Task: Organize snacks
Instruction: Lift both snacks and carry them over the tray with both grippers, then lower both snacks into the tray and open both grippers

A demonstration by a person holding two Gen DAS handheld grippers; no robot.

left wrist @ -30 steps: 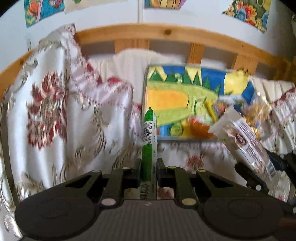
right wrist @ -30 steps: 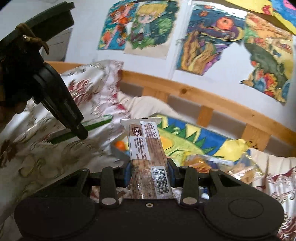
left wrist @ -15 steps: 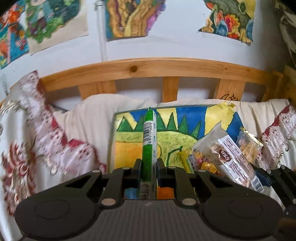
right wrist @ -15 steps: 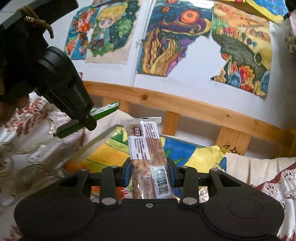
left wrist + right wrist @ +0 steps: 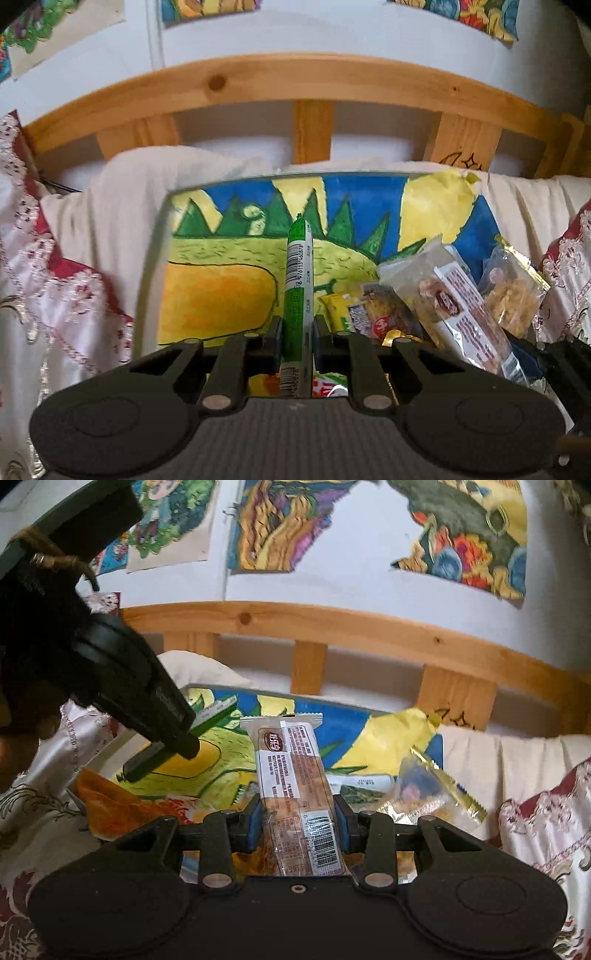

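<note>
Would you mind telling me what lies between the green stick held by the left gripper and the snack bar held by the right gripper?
In the left wrist view, a small pile of snack packets lies in the painted tray between the green stick and the snack bar.

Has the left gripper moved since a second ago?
Yes. The left gripper, shut on the green stick, has swung from the floral cloth toward the painted tray.

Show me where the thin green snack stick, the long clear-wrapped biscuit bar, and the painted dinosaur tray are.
Thin green snack stick (image 5: 297, 295), left wrist view: on its barcode label.
Long clear-wrapped biscuit bar (image 5: 295, 775), right wrist view: on the wrapper's printed middle.
Painted dinosaur tray (image 5: 221, 295), left wrist view: on the bare orange patch.
</note>
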